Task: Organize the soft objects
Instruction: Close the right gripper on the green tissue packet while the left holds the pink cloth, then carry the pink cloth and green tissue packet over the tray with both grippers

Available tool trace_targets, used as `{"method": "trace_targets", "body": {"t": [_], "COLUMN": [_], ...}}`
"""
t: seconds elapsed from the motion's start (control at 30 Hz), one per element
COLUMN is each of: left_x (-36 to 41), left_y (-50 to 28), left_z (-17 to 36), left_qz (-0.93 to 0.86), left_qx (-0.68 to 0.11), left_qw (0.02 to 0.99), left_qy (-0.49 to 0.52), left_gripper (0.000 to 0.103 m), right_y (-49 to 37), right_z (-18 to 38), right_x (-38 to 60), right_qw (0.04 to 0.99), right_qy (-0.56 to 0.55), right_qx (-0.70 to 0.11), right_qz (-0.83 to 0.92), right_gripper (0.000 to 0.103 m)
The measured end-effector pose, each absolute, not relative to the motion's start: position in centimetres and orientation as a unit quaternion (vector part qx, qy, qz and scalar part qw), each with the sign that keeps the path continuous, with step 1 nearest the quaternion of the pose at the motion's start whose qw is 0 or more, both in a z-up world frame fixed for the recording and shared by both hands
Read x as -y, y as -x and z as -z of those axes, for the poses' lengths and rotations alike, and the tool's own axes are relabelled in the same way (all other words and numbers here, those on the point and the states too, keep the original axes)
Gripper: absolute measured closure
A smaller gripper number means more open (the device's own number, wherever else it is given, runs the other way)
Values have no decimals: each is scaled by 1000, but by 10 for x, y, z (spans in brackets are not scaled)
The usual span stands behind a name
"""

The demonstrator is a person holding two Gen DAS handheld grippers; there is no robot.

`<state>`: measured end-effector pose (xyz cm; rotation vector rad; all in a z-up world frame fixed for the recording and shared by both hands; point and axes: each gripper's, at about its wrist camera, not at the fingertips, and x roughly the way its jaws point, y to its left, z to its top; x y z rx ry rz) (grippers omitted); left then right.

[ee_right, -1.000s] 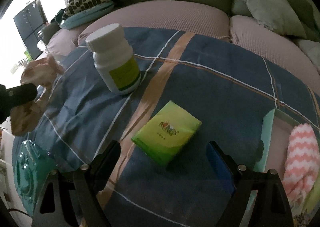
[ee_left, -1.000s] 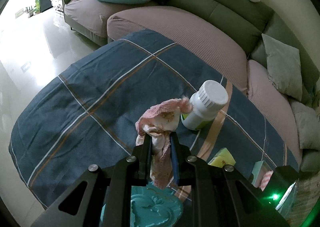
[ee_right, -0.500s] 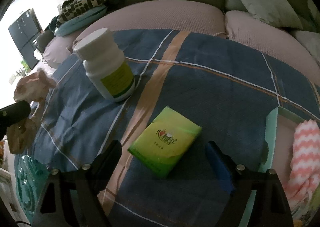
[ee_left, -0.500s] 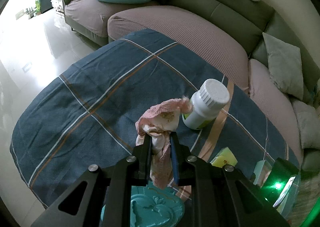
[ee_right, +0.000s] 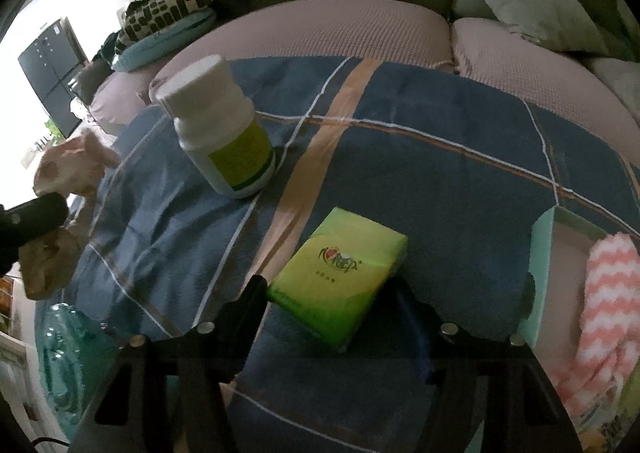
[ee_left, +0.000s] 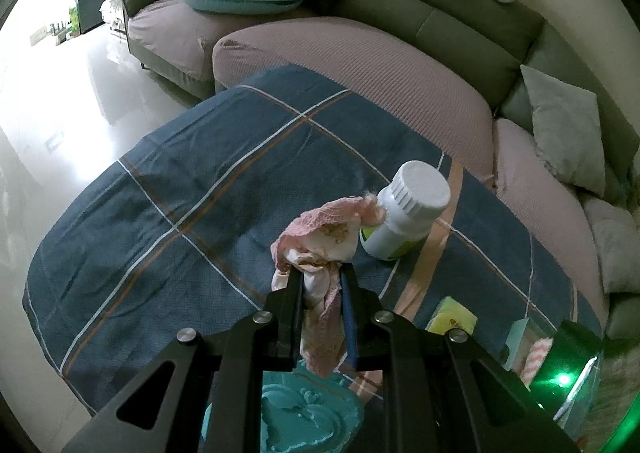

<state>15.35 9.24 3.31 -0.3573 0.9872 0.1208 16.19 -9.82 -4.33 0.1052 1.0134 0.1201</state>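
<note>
My left gripper (ee_left: 320,273) is shut on a crumpled pink and white cloth (ee_left: 324,229) and holds it above the blue plaid tablecloth (ee_left: 180,189); the cloth also shows at the left of the right wrist view (ee_right: 60,173). My right gripper (ee_right: 332,285) is open, its fingers on either side of a green tissue pack (ee_right: 340,273) that lies on the tablecloth. The pack also shows in the left wrist view (ee_left: 452,319). A teal box (ee_right: 540,253) at the right holds a pink and white zigzag towel (ee_right: 604,293).
A white pill bottle (ee_right: 220,125) with a green label stands on the table beyond the tissue pack. A teal embossed dish (ee_left: 308,413) lies under the left gripper. A sofa (ee_left: 360,53) with cushions (ee_left: 568,133) curves behind the table.
My right gripper has moved forward and lower, so the tissue pack now sits between its fingers. My left gripper still holds the cloth in nearly the same place.
</note>
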Motion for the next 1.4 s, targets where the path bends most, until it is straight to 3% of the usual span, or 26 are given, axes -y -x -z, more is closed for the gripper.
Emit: {"method": "trace_targets", "body": {"t": [0.3,0.33,0.43,1.27,1.4], "left_x": [-89,-87,-82,-92,-93], "left_y": [-148,-147,-146,-146,-147], "left_z": [-42,-43,-45,-36,-35], "left_qz": [-49,-47,-46,-50,-47], "left_qx": [-460,-460,-458,-466,-467], "left_qw": [870,871,874,867,866], "left_qy": [169,168,160,172,175], "left_gripper": [85,85,85,85,85], "right_y": [-135,-132,-127,-130,-131], "right_z": [8,5,-3,21,28], "right_x": [118,121,130,147,149], "right_qw": [892,893,896,874,868], "right_qy": [-59,-62,-66,-72,-70], "right_qx": [-447,-443,-438,-480,-491], "right_qz": [-43,-41,-37,-23,-11], "right_gripper": [42,44,68,66,78]}}
